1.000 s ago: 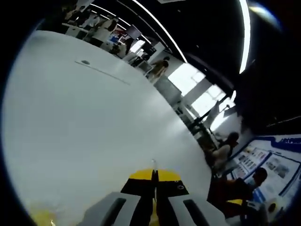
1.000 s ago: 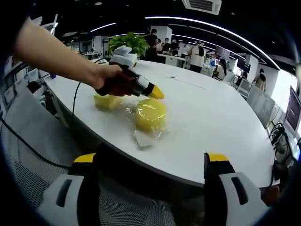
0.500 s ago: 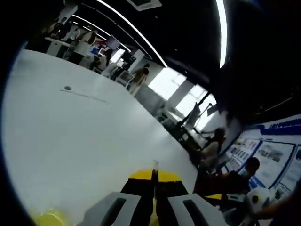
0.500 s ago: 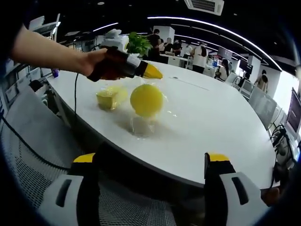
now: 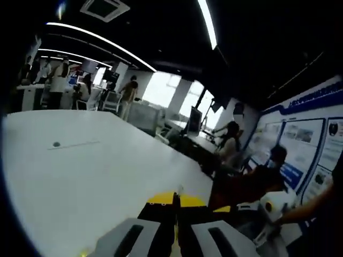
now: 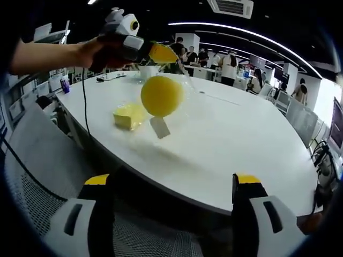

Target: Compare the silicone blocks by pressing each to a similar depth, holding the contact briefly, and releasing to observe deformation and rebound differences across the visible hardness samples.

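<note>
- The left gripper [image 6: 161, 53], its fingers pinched on the clear wrapping, hangs the round yellow silicone block [image 6: 161, 96] in the air above the white desk [image 6: 236, 150].
- The square yellow block [image 6: 128, 116] lies on the desk, beneath and beside it.
- The right gripper [image 6: 174, 201] waits off the desk edge, fingers spread wide, holding nothing.
- Judged step: repositioning a sample, not pressing. Next: set it down flat, then press.

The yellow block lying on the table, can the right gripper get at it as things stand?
Probably yes. The right gripper is open and empty, and the yellow block lies uncovered near the table's near edge. The left gripper holds the bagged round sample in the air, close above and beside it.
</note>
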